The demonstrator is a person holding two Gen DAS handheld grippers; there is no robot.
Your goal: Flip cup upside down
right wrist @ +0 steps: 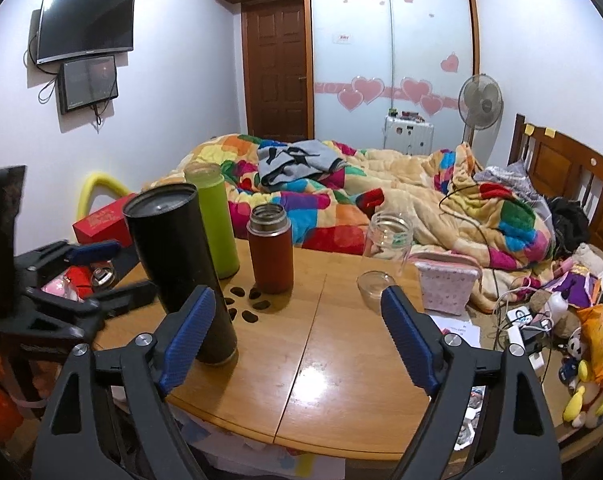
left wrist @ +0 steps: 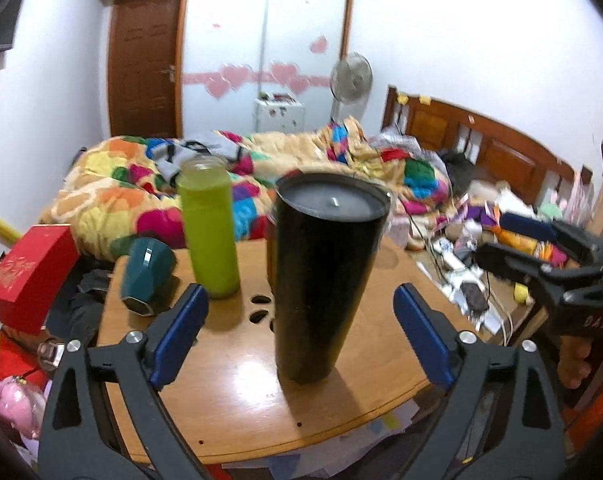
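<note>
A tall black cup stands upside down on the wooden table, flat base on top, rim on the table; it also shows in the right wrist view. My left gripper is open, its blue pads on either side of the cup and apart from it. My right gripper is open and empty over the table, to the right of the cup. The right gripper also shows at the right of the left wrist view.
A green bottle, a teal cup lying on its side and a red box are behind left. A brown flask, a clear jar, a small glass bowl and a pink pouch stand further right. A bed lies beyond.
</note>
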